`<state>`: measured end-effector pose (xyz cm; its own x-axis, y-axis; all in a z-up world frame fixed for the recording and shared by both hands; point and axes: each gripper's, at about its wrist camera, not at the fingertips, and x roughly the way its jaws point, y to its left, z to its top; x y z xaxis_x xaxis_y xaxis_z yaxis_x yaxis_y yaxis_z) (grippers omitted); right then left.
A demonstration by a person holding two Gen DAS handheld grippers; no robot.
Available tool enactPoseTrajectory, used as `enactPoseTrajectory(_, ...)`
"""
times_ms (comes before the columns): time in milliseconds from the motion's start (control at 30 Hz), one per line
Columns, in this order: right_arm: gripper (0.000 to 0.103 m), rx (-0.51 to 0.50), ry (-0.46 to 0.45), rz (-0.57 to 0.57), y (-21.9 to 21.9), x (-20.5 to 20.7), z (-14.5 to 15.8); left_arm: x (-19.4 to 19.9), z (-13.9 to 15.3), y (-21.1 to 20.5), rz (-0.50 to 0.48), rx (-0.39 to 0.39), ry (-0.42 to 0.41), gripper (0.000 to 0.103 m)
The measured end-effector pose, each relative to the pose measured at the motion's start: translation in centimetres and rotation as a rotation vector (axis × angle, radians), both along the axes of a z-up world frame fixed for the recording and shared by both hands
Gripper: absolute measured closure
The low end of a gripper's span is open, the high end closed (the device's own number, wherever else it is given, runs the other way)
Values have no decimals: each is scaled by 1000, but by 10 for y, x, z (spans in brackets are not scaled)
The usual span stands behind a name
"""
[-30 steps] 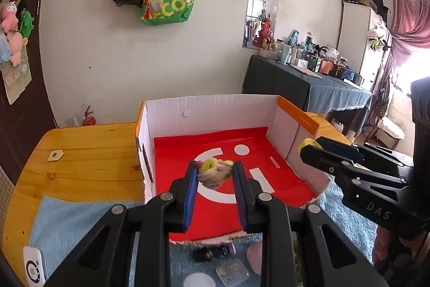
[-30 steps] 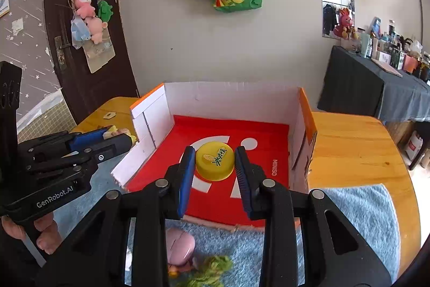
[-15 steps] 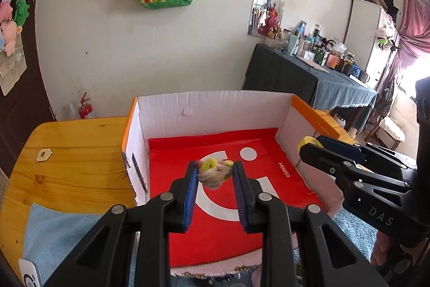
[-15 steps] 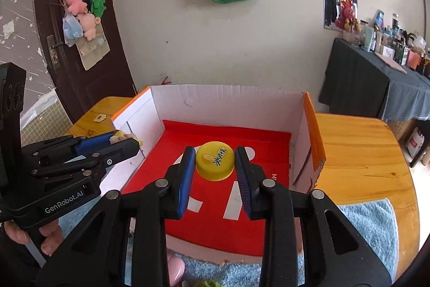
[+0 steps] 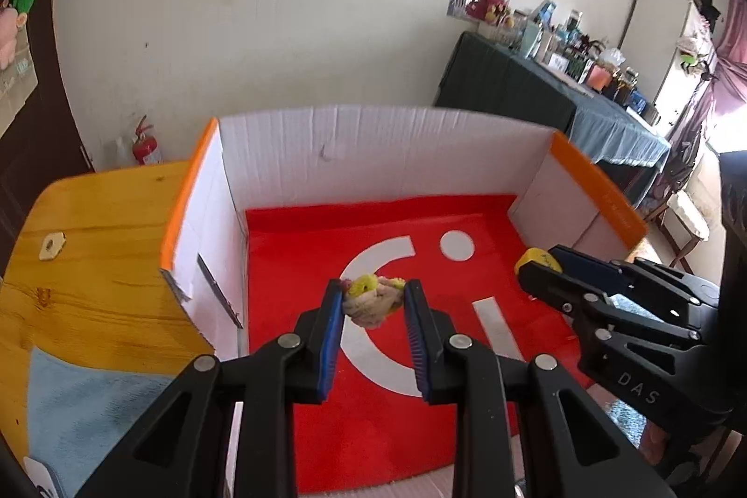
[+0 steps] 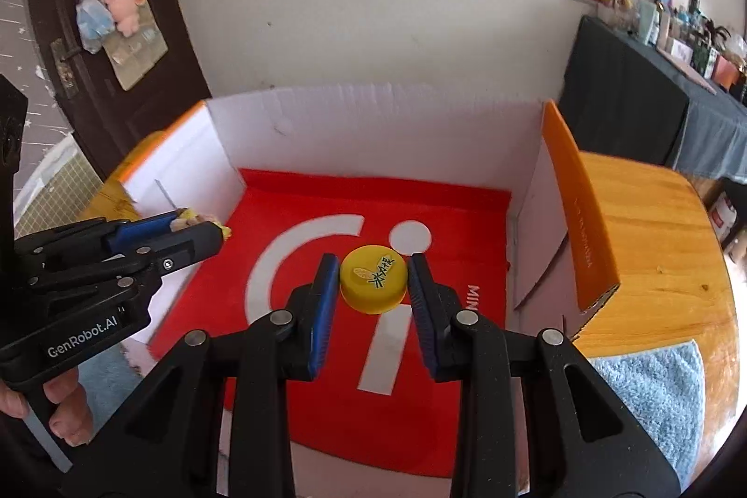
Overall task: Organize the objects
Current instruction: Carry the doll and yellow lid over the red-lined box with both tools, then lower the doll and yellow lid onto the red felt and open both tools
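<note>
Over red box floor (image 5: pixel 299 264), your left hand-held gripper (image 5: pixel 372 302) clamps small plush toy (image 5: pixel 373 302), right hand-held gripper (image 6: pixel 372 281) clamps yellow cap (image 6: pixel 372 283); release high and cap likely rolls away.

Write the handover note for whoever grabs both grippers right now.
Left gripper: shut on a small plush toy, held above the box floor.
Right gripper: shut on a yellow cap, also above the red floor.
Done: both items picked up and brought over the box.
Left: lower, open, release each inside. Whether more items wait outside the box cannot be told.
</note>
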<state>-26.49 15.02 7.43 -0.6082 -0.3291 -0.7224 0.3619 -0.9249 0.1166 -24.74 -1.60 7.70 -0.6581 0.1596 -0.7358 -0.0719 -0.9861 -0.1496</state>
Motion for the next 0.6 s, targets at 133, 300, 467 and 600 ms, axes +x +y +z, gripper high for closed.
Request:
enactPoseTrajectory(133,74,27,-32,-10,3,-7,-9,-8,-15,0,1,9,-37,76)
enactPoseTrajectory(300,74,51,-60,-4,1,-11,-16,-15,-28,0,-1,14,-69,76)
enactPoseTrajectory(467,74,73,-92,-4,0,-15,-24,-19,-35,-1,-1,13,-92,76)
enactPoseTrajectory(600,74,81,-121,-3,0,-18,-31,-21,-40,0,-6,18,-112,76)
